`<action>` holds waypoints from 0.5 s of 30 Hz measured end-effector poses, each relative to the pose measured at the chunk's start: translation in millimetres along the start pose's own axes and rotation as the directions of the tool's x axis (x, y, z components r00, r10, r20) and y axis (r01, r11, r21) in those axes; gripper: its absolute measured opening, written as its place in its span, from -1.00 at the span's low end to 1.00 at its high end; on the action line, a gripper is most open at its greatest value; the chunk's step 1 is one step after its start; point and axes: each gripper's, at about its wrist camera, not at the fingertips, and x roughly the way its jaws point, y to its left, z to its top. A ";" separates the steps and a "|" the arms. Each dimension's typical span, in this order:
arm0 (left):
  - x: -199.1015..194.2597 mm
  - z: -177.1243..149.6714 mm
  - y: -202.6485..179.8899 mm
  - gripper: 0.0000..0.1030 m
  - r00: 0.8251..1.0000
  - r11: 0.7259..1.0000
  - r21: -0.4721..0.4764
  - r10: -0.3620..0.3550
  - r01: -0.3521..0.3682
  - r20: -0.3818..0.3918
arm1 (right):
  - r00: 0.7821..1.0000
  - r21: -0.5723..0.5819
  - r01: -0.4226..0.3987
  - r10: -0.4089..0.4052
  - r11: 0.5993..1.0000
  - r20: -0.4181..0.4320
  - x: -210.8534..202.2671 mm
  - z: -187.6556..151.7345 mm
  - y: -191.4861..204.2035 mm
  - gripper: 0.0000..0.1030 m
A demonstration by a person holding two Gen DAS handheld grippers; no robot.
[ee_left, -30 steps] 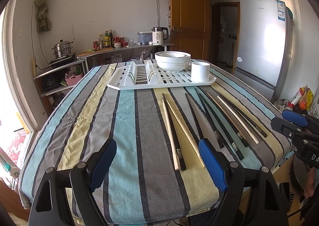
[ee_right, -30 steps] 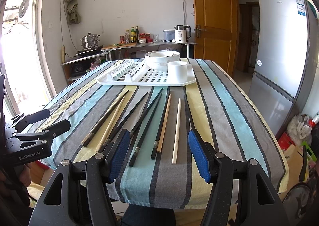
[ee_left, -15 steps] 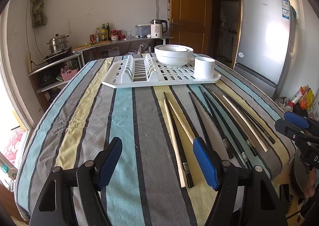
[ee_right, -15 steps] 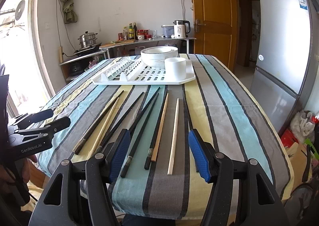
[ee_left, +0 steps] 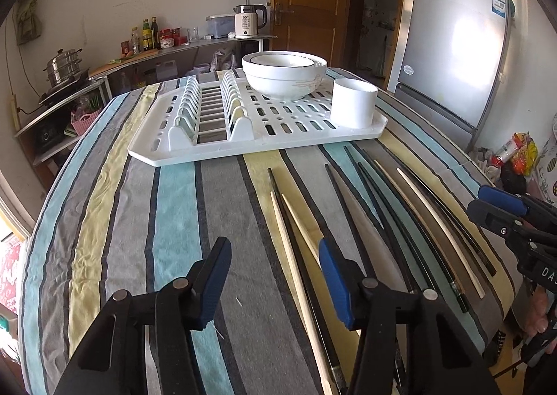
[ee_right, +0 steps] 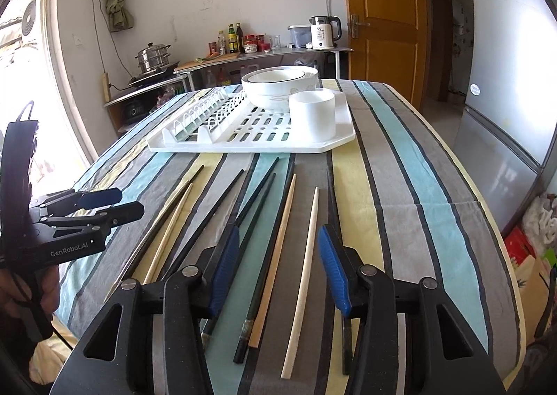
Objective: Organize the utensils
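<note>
Several black and pale wooden chopsticks [ee_left: 383, 217] lie side by side on the striped tablecloth; they also show in the right wrist view [ee_right: 275, 231]. A white dish rack [ee_left: 257, 123] at the far end holds stacked white bowls [ee_left: 283, 76] and a white cup [ee_left: 353, 102]. My left gripper [ee_left: 275, 273] is open and empty above the cloth, its right finger over the leftmost chopsticks. My right gripper [ee_right: 278, 262] is open and empty, low over the near ends of the chopsticks.
A silver fridge [ee_left: 456, 57] stands to the right of the table, beside an orange door [ee_left: 310, 1]. A counter [ee_right: 257, 53] with a kettle, bottles and a steamer pot runs along the back wall. The table's near edge [ee_right: 383, 377] is just below the grippers.
Both grippers have moved forward over the table toward the dish rack. The chopsticks now reach under the fingertips. Both stayed open.
</note>
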 end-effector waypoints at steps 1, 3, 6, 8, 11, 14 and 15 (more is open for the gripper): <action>4.8 5.3 1.8 -0.05 1.000 1.000 0.000 0.003 -0.003 -0.004 | 1.000 0.000 0.001 -0.001 1.000 -0.008 5.2 3.1 -1.1 -0.16; 15.5 15.1 5.2 -0.16 1.000 1.000 0.003 -0.001 0.001 -0.017 | 1.000 0.002 -0.003 0.004 1.000 -0.025 16.3 9.2 -3.7 -0.24; 32.0 26.7 10.0 -0.25 0.999 1.000 0.002 -0.004 0.004 -0.047 | 0.998 0.014 -0.008 0.009 1.000 -0.057 32.8 17.3 -9.8 -0.38; 41.9 34.3 12.5 -0.26 0.998 1.000 -0.004 -0.021 0.020 -0.063 | 0.997 0.015 -0.012 0.013 1.000 -0.074 42.9 23.2 -13.5 -0.43; 53.2 43.6 14.3 -0.29 0.996 0.999 -0.012 -0.038 0.037 -0.080 | 0.995 0.008 -0.008 0.009 1.000 -0.097 55.9 32.9 -16.5 -0.55; 63.8 51.1 14.5 -0.42 0.994 0.999 -0.023 -0.052 0.050 -0.099 | 0.993 0.002 -0.022 0.022 1.000 -0.119 68.7 41.6 -17.5 -0.58; 67.0 53.3 14.0 -0.44 0.993 0.998 -0.023 -0.056 0.054 -0.106 | 0.991 0.005 -0.029 0.029 1.000 -0.129 73.8 44.6 -17.6 -0.59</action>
